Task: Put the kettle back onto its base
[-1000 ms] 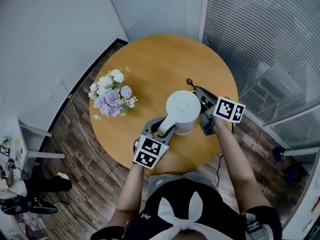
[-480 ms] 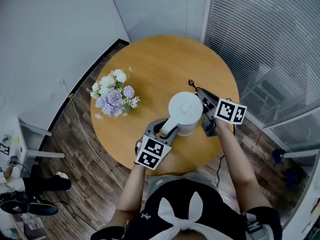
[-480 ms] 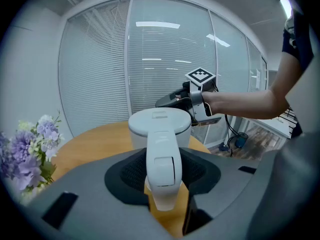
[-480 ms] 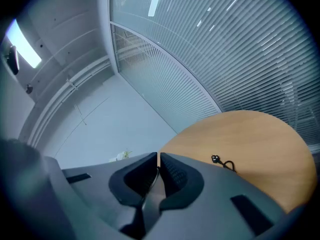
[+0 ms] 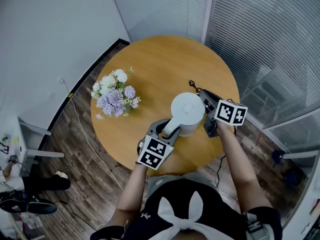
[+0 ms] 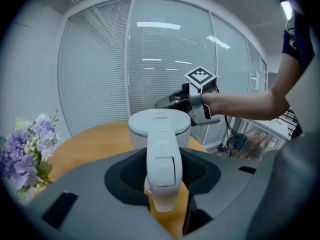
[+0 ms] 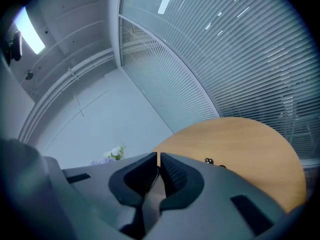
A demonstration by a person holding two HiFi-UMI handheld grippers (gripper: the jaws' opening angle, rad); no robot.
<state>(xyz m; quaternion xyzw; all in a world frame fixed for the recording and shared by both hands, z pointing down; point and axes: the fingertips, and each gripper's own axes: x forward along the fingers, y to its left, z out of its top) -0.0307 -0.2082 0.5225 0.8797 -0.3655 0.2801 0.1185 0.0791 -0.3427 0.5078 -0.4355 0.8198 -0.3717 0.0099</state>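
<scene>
The left gripper (image 5: 168,129) has its jaws spread fairly wide and clamped on the handle (image 6: 162,166) of the kettle (image 5: 186,111), one dark pad on each side of that broad white strap. The right gripper (image 7: 158,160) sits just beside the kettle on its right flank, jaws drawn together to a thin slit with nothing seen between them. The kettle is over the table (image 5: 160,59), whose rim curves past near the kettle's handle side. Its underside is hidden in every view, so I cannot tell whether it rests or hangs just clear, and no base shows (I take it to lie under the kettle or behind the right gripper). A thin dark cord (image 5: 191,82) ending just beyond the kettle hints that way.

By my reading the step in hand is the seating itself, with little or no carrying left. The next move calls for a level, centred lowering until the body settles flat, then a release of the handle.

The kettle is a squat drum of smooth matte white plastic, its flat lid bearing a rounded-square panel; the handle carries an inset button. The pads are finely meshed. The table is round, warm, smooth wood. Left of the kettle, well apart, lie soft lilac and white flowers (image 5: 114,96)
</scene>
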